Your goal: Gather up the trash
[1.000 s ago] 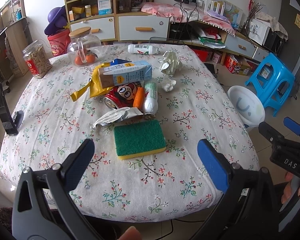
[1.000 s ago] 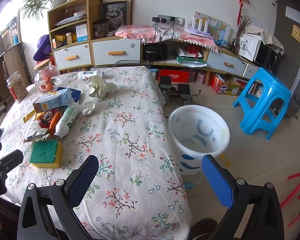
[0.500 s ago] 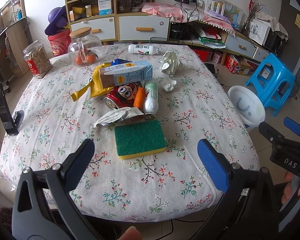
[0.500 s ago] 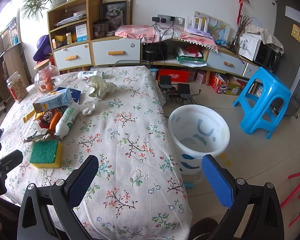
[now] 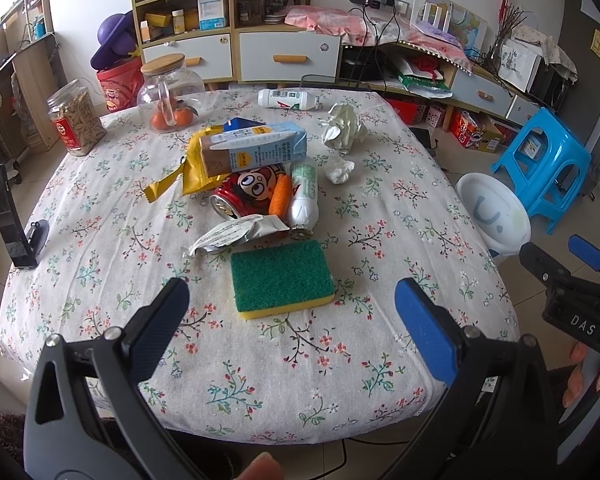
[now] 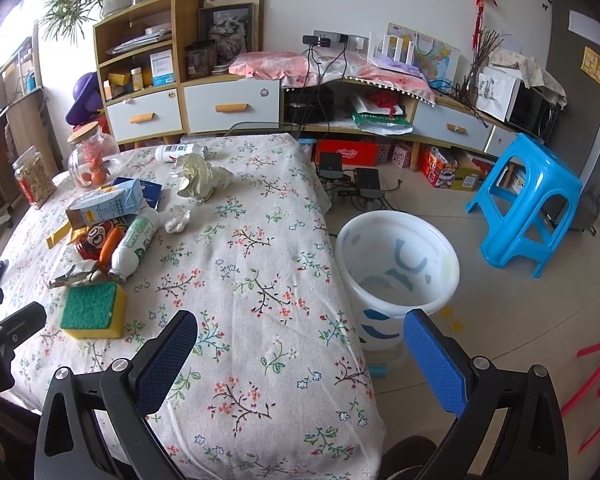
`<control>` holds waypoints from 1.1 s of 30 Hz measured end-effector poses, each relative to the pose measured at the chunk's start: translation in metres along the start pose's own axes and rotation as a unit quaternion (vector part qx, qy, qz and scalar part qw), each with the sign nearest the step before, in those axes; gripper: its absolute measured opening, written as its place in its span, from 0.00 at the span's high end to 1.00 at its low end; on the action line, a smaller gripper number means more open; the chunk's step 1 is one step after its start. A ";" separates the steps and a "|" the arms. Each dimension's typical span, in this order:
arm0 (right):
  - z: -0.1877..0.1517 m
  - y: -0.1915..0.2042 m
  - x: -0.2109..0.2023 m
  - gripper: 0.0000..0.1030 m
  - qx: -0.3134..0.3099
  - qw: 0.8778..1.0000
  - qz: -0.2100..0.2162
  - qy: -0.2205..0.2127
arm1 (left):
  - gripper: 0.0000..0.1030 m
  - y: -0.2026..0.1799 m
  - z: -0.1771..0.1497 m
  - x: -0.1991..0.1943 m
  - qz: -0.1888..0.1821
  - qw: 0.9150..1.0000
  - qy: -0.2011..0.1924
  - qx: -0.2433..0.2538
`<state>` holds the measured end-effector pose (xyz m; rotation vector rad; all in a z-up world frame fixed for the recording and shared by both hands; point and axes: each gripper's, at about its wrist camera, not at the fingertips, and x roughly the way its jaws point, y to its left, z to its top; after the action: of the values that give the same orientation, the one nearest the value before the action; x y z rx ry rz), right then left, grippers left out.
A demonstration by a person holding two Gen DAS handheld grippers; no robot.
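On the table: trash lies in a heap at the centre of the floral cloth (image 5: 100, 216), with a milk carton (image 5: 252, 150) on top of a red can (image 5: 244, 196), a white bottle (image 5: 305, 196) beside it, a foil wrapper (image 5: 236, 234) and a crumpled tissue (image 5: 340, 170).
Bin: the white bucket (image 6: 396, 264) stands on the floor just beside the table's right edge, open and apparently empty.
Risk, pile: pulling one piece could tumble the carton or roll the can, since they lean on each other.
Risk, sorting: the green sponge (image 5: 280, 276) and the carrot (image 5: 281, 197) may not be trash; a hasty grab could bin them.
Left gripper (image 5: 292, 312): hovers at the near edge, aimed at the sponge, fingers spread wide, holding nothing.
Right gripper (image 6: 300, 356): hovers over the near right corner, fingers likewise wide apart and empty.
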<state>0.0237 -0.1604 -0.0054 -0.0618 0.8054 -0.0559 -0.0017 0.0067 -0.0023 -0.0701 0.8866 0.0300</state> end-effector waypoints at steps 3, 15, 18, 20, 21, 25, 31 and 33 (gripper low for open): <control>0.000 0.001 0.001 0.00 0.001 1.000 -0.001 0.001 | 0.01 0.001 0.000 -0.001 0.000 1.000 -0.002 0.000; 0.001 0.000 0.001 0.00 0.004 1.000 0.002 0.003 | 0.01 0.003 0.000 0.001 0.000 1.000 0.001 -0.002; 0.001 0.001 0.002 0.00 0.004 1.000 0.000 0.003 | 0.01 0.005 0.000 0.002 -0.001 1.000 0.002 -0.003; 0.003 0.000 0.003 0.00 0.010 1.000 0.002 0.008 | 0.01 0.006 0.001 0.003 0.000 1.000 0.005 -0.003; 0.004 -0.001 0.003 0.00 0.017 1.000 0.007 0.011 | 0.01 0.008 0.002 0.003 0.001 1.000 0.005 -0.005; 0.010 -0.004 0.007 0.00 0.035 0.999 0.031 0.026 | 0.01 0.021 0.010 0.003 -0.004 1.000 0.010 -0.014; 0.031 -0.001 0.017 0.00 0.033 0.996 0.053 0.060 | 0.01 0.048 0.035 0.016 -0.041 0.997 0.052 -0.030; 0.042 0.004 0.023 0.00 0.027 0.995 0.068 0.072 | 0.01 0.056 0.048 0.023 -0.028 0.997 0.063 -0.030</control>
<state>0.0701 -0.1566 0.0074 0.0482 0.9504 0.0467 0.0464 0.0657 0.0072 -0.1546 1.0089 0.0003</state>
